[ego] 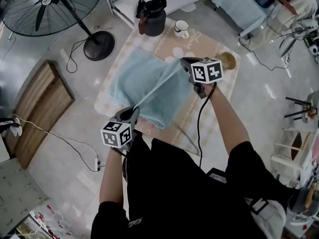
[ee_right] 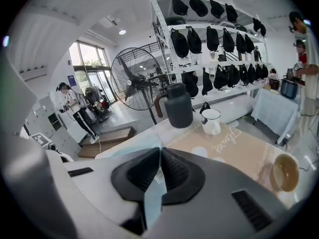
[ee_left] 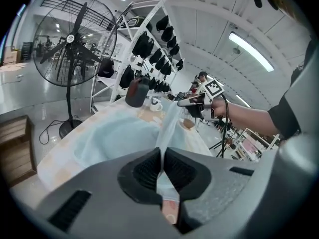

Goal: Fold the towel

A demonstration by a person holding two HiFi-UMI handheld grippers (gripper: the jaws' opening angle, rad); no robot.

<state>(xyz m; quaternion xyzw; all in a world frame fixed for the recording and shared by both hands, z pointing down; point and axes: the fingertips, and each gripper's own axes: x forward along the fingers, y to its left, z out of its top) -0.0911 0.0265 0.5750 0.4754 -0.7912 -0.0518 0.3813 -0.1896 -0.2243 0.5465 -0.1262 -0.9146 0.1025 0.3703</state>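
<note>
Left tongs (ego: 133,110) & right tongs (ego: 184,62) each pinching towel (ego: 134,81) edge, stretched taut over worktop (ego: 214,49); fold prob. mid-way, not yet laid down.

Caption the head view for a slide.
Left claw and right claw stretch one edge of the light blue towel taut.

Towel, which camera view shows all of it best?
The head view: the whole light blue towel lies below, one edge stretched between left gripper and right gripper. The left gripper view foreshortens it; the right gripper view shows mostly the pinched strip.
</note>
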